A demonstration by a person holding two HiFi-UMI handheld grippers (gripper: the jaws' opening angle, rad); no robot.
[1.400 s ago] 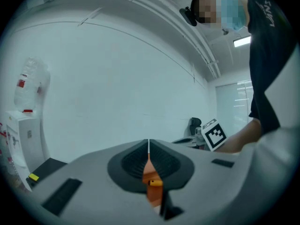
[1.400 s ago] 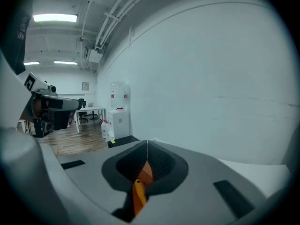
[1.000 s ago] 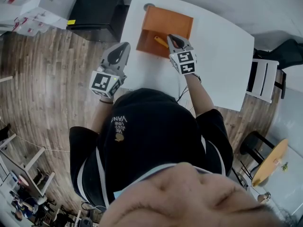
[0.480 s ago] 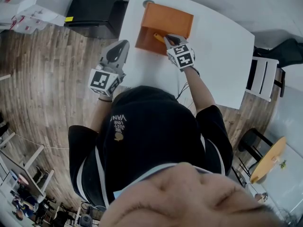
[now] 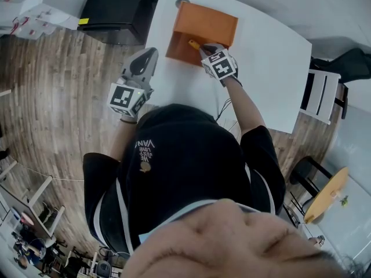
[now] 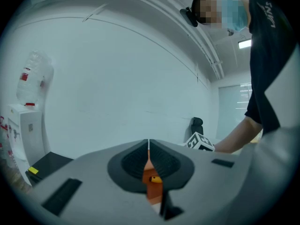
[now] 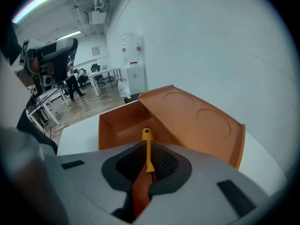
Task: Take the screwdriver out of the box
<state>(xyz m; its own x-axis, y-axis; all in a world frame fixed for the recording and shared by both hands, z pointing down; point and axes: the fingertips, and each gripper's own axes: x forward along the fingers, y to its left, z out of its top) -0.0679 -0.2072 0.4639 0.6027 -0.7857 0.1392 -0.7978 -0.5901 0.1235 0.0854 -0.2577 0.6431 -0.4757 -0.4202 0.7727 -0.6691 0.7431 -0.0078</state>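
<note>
Grasp step: my right gripper [image 7: 149,165] is clamped on the thin yellow screwdriver [image 7: 147,136], inside the open orange plastic box [image 7: 117,125]. Left gripper [image 6: 149,158] closed, empty. Next I must lift straight, clearing the wall.

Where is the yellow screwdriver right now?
In the head view's upper middle, the screwdriver sits pinched in the right gripper, poking over the open orange box on the white table.

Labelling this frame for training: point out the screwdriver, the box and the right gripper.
screwdriver [image 7: 148,146]: right gripper view, its yellow part.
box [image 7: 197,121]: right gripper view, open lid.
right gripper [image 5: 205,50]: head view, between fingertips.
</note>
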